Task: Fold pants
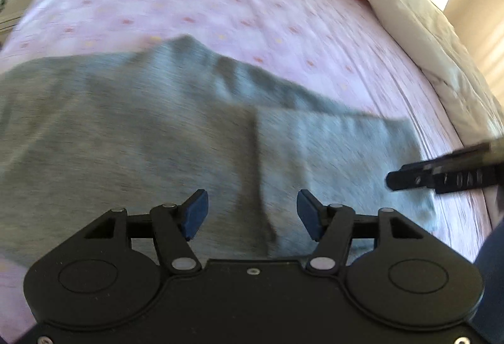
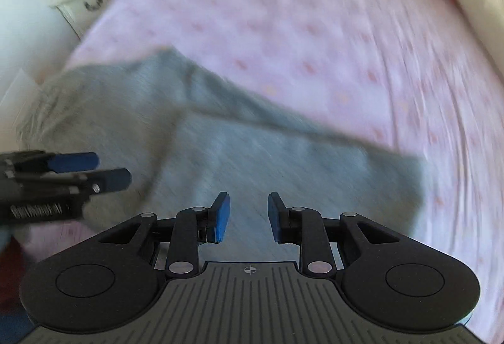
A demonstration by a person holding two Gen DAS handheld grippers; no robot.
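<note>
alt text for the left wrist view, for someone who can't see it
Grey pants lie partly folded on a pink bed sheet, with the open, empty left gripper hovering over them. The right gripper enters from the right edge.

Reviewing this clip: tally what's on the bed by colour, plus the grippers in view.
Grey: 1, the folded pants
Pink: 1, the dotted bedsheet
Cream: 1, the duvet bunched along the bed's edge
Black with blue pads: 2, left gripper and right gripper
Total: 5

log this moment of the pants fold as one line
scene: grey pants folded over on pink bedsheet | left gripper: open, empty, above pants | right gripper: open, empty, above pants
</note>
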